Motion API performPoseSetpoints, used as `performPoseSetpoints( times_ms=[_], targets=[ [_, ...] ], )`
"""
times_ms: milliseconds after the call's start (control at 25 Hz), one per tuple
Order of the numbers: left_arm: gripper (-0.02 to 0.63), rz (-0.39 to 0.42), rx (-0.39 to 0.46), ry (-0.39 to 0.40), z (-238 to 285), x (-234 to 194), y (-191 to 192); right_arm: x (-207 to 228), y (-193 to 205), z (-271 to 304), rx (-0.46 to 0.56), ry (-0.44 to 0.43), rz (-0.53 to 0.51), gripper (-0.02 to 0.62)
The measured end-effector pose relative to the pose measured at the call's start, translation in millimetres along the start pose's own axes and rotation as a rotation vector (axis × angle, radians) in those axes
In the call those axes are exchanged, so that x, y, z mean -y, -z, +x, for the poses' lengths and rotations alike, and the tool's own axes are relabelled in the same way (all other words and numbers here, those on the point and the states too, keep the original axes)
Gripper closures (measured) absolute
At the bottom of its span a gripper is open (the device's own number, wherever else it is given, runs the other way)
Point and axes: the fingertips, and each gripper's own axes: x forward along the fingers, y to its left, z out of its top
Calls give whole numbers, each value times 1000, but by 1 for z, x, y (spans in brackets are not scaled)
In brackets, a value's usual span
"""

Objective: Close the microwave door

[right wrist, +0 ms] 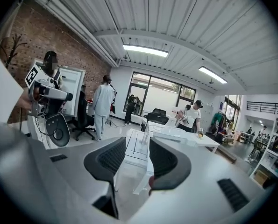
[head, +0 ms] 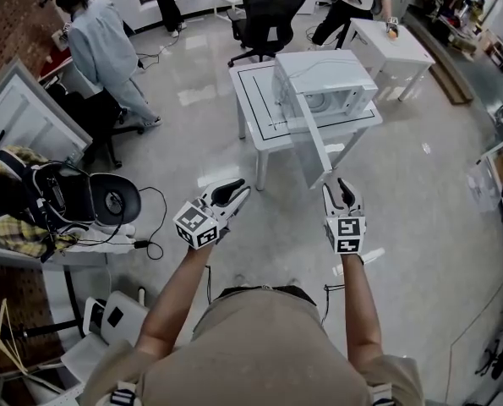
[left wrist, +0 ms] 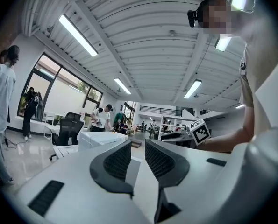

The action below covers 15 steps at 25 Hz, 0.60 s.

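Ahead, white microwave (head: 331, 70) on white table (head: 255, 100), door (head: 307, 139) wide open.

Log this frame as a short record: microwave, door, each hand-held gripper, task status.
microwave: white microwave on a white table, ahead of the person
door: door open, swung out toward the person
left hand-held gripper: left hand-held gripper has its jaws apart, empty, clear of the door
right hand-held gripper: right hand-held gripper has its jaws apart, empty, close to the door's free edge in the head view
task status: door not yet closed
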Motion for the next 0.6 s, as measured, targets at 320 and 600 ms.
performPoseSetpoints(
  times_ms=[320, 600],
  targets=[
    [528, 4, -12, 31, 4, -33, -1, -1, 8, 23, -40, 52, 2, 436],
    [528, 5, -38, 61, 30, -43, 9, 8, 24, 43, -65, 68, -18, 436]
  ],
)
